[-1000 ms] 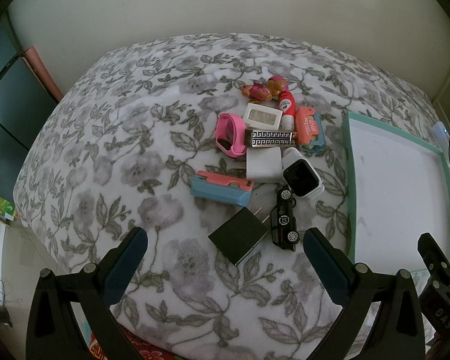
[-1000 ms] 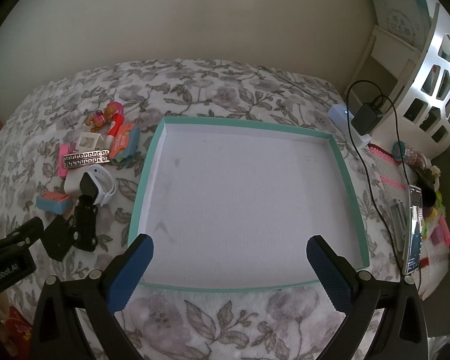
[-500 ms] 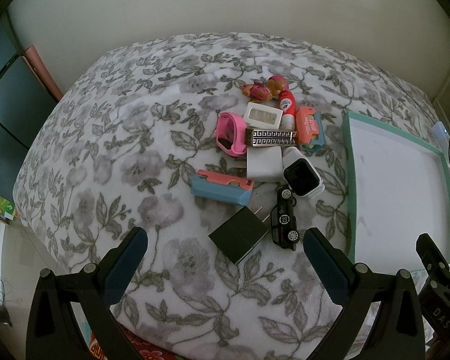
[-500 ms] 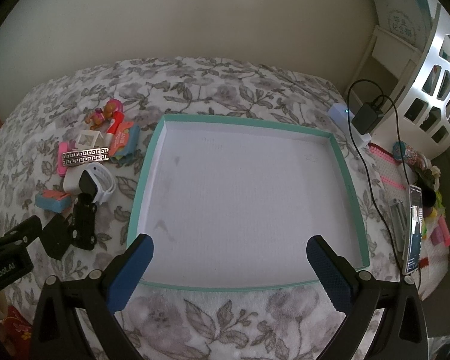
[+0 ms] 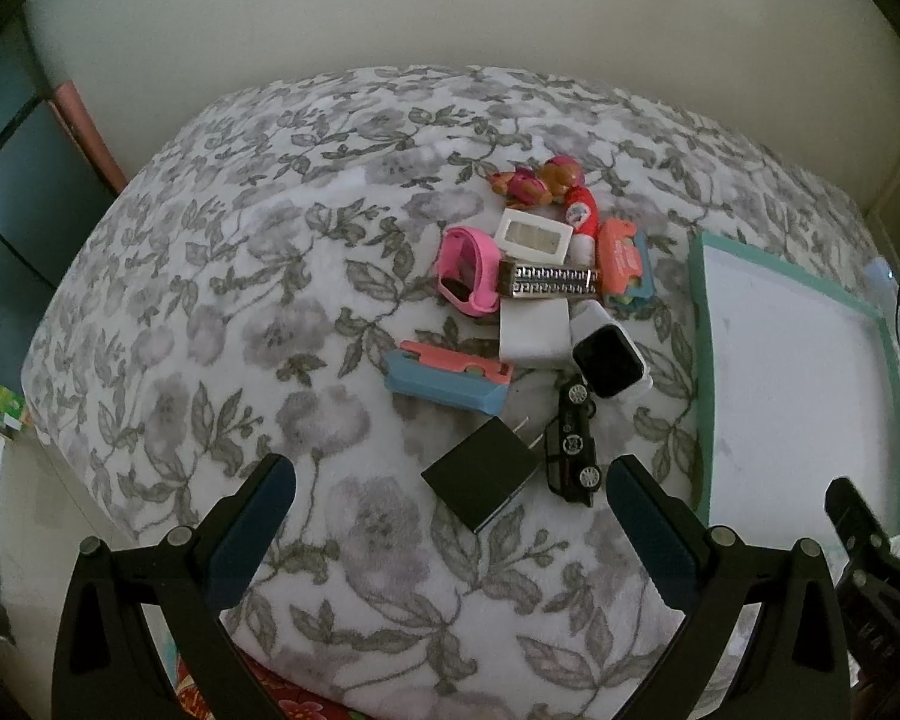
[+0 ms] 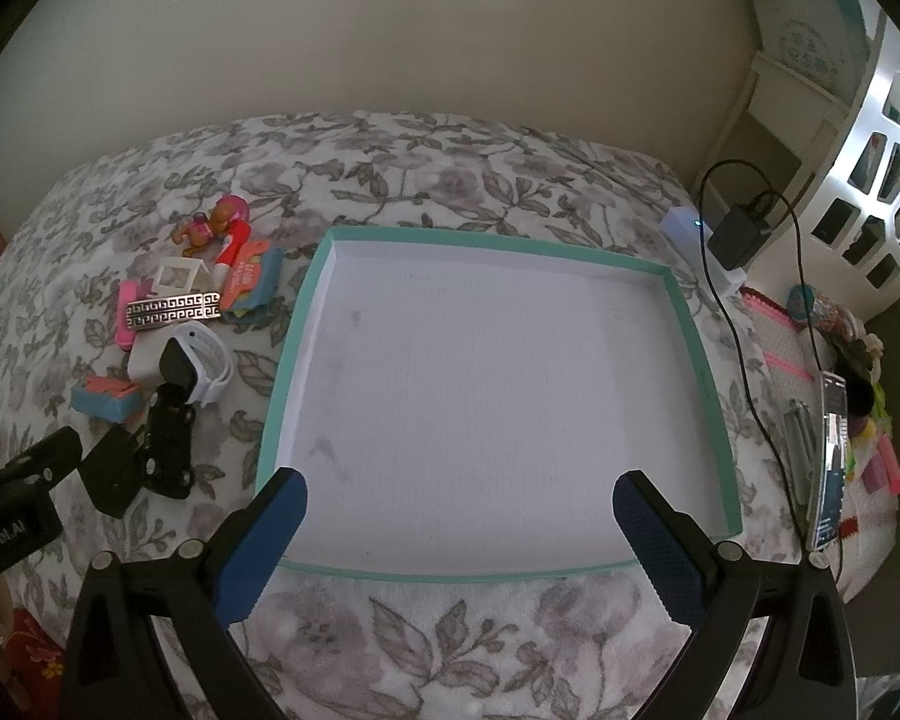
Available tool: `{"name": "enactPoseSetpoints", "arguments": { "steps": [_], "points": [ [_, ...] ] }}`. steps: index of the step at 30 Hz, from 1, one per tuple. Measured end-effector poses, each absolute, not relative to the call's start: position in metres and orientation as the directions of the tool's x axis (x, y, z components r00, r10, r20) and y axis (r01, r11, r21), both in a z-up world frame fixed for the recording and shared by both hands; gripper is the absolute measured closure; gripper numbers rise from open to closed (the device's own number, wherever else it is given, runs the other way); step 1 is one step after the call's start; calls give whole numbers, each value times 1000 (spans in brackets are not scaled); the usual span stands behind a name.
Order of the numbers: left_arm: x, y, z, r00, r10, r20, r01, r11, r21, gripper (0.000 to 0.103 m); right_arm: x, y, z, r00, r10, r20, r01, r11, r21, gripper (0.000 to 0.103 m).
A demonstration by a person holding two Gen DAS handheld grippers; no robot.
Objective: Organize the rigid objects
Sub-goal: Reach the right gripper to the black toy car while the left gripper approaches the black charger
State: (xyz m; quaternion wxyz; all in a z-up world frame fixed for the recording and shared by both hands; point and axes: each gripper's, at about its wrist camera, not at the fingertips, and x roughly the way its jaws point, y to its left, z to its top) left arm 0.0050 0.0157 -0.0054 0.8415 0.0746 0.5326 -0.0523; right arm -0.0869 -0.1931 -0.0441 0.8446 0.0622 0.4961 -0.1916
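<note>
White lettering "nRobot.AI", cut off by the frame edge, is read on the black body of the left gripper (image 6: 6, 531), seen at 8 o'clock in the right wrist view. Print on the orange packet (image 6: 246, 273) and the red tube (image 5: 581, 211) is too small to be read.

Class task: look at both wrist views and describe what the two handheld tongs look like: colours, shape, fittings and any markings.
Both tongs, left and right, look alike: black frames with triangular cut-outs and silver screws, ending in two blue textured pads. Seen from the right wrist view, the left tongs' black body bears white lettering, partly cut off. No cables, hands or sleeves show.
</note>
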Motion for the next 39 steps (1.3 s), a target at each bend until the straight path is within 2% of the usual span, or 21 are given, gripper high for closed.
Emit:
{"name": "enactPoseSetpoints", "arguments": {
  "steps": [3, 7, 14, 20, 34, 39],
  "points": [
    [11, 33, 0, 450, -9, -893, 101, 994, 41, 0, -86, -187, -40, 465, -235, -853, 354, 933, -64, 0],
    [18, 55, 2, 476, 53, -878, 23, 997, 73, 0, -79, -172, -37, 505, -151, -850, 269, 963, -11, 0],
    [31, 76, -21, 382, 39, -923, -25, 999, 32, 0, -57, -137, -47, 501, -27, -865, 151, 987, 57, 0],
    [41, 72, -48, 261, 10, -965, -39, 999, -1, 0, -37, -120, -62, 471, -14, -882, 94, 995, 35, 0],
    [64, 42, -88, 139, -96, -986, -56, 993, -104, 0, -14, -137, -72, 449, -38, -893, 132, 991, 24, 0],
    [71, 29, -105, 89, -118, -989, -43, 992, -122, 0, -12, -156, -75, 438, -46, -898, 192, 980, 43, 0]
  ]
}}
